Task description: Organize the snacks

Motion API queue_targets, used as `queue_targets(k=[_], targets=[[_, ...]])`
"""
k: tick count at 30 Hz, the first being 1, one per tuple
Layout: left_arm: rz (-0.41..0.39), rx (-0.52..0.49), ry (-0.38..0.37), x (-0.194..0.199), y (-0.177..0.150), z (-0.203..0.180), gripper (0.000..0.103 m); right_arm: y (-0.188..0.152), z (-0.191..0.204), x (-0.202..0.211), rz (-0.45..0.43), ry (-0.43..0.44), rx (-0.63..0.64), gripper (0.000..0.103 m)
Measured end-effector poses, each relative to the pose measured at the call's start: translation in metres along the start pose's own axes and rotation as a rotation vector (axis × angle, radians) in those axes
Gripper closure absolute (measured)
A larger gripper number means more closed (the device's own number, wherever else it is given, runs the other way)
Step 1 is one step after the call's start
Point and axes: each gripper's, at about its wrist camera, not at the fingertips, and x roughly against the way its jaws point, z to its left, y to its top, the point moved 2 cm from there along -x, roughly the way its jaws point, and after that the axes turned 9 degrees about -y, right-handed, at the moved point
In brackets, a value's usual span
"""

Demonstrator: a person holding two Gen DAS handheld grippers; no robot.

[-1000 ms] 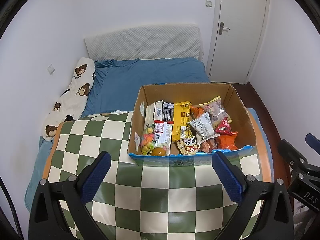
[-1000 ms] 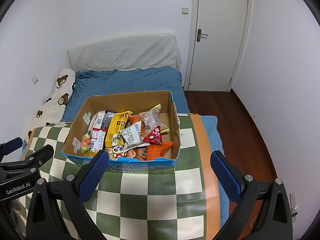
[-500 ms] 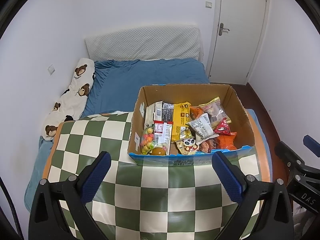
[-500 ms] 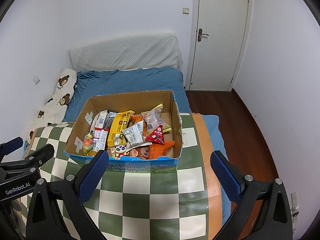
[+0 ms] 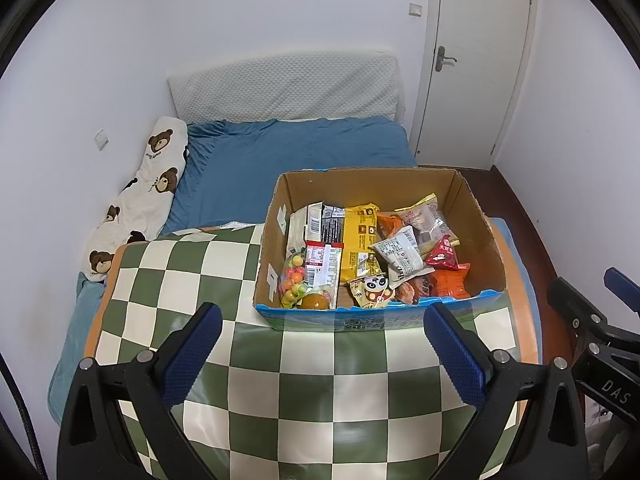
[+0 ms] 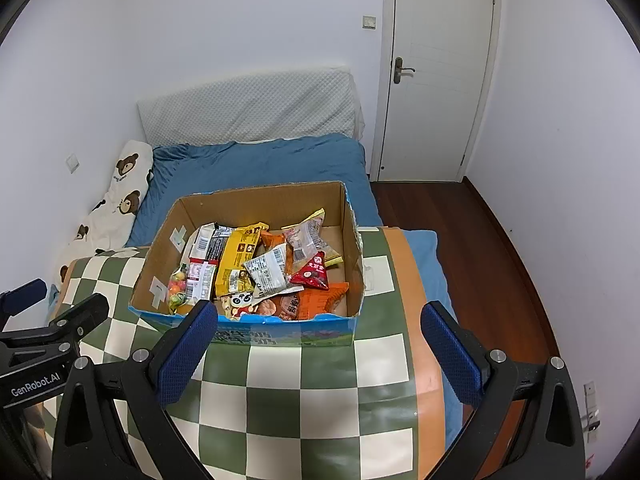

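the snacks point(image 5: 372, 256) lie all together inside the cardboard box point(image 5: 478, 216), at about 12 o'clock from your left gripper point(image 5: 318, 354), on the checkered cloth point(image 5: 304, 396). your right gripper point(image 6: 318, 354) also faces the box; both have fingers spread wide and hold nothing, so either one is free to reach in.

One cardboard box point(image 5: 476, 216), two grippers, one door point(image 6: 436, 72), and roughly a dozen snack packets point(image 5: 358, 240), overlapping.
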Motion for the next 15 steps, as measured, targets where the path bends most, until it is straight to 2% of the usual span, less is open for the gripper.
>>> queue_targets(k=[15], targets=[[-0.013,-0.006,0.004,0.0049,0.0004,-0.0034,0.0,-0.0006,-0.0016,0.0056,-0.009,-0.005,-0.016,0.0]])
